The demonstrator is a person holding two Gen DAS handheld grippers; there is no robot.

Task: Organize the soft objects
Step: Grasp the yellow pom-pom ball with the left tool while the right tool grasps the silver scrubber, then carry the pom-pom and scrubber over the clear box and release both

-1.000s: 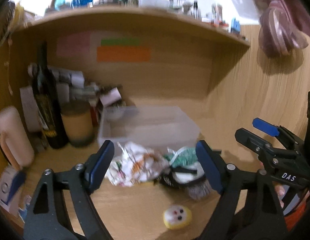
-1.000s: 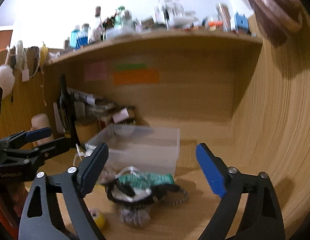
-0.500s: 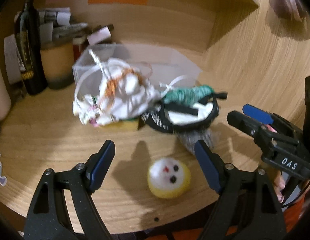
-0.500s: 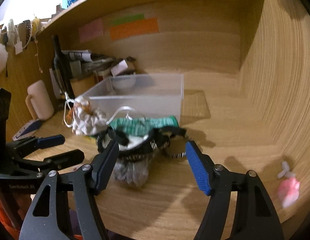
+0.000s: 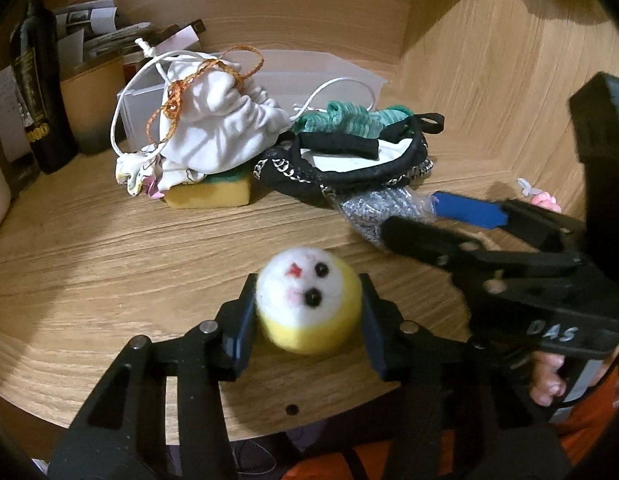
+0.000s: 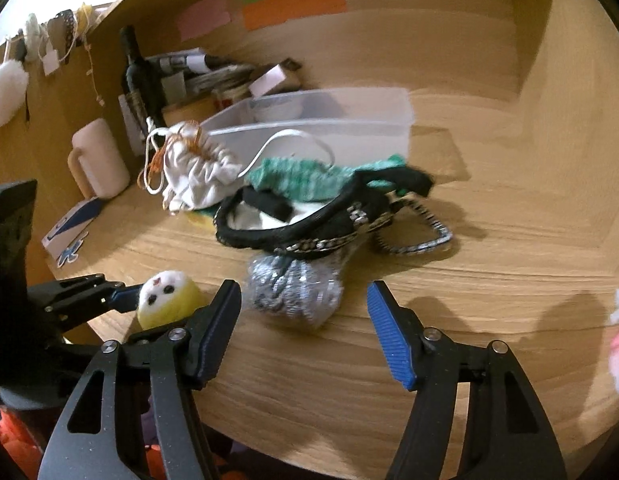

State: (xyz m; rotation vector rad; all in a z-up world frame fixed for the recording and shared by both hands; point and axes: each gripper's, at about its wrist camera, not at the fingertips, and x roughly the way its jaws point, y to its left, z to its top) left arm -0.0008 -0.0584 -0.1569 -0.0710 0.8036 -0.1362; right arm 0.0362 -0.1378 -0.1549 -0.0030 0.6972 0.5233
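My left gripper (image 5: 307,312) is shut on a small yellow plush ball with a white face (image 5: 307,304) near the desk's front edge; the ball also shows in the right wrist view (image 6: 167,300). My right gripper (image 6: 303,316) is open, just in front of a silver mesh scrubber (image 6: 295,292). Behind lie a black bag with a chain (image 6: 309,216), a green knit cloth (image 6: 297,178), a white drawstring pouch (image 5: 217,128) on a yellow sponge (image 5: 211,194), and a clear plastic bin (image 6: 325,128).
A dark wine bottle (image 6: 139,76), a cream mug (image 6: 99,160), a brown cup (image 5: 91,104) and papers stand at the back left. A pink soft item (image 5: 543,200) lies at the right by the wooden side wall. A sticker card (image 6: 69,228) lies at the left.
My left gripper moved down and forward around the yellow plush ball and closed on it. My right gripper came lower and nearer to the silver scrubber, still open.
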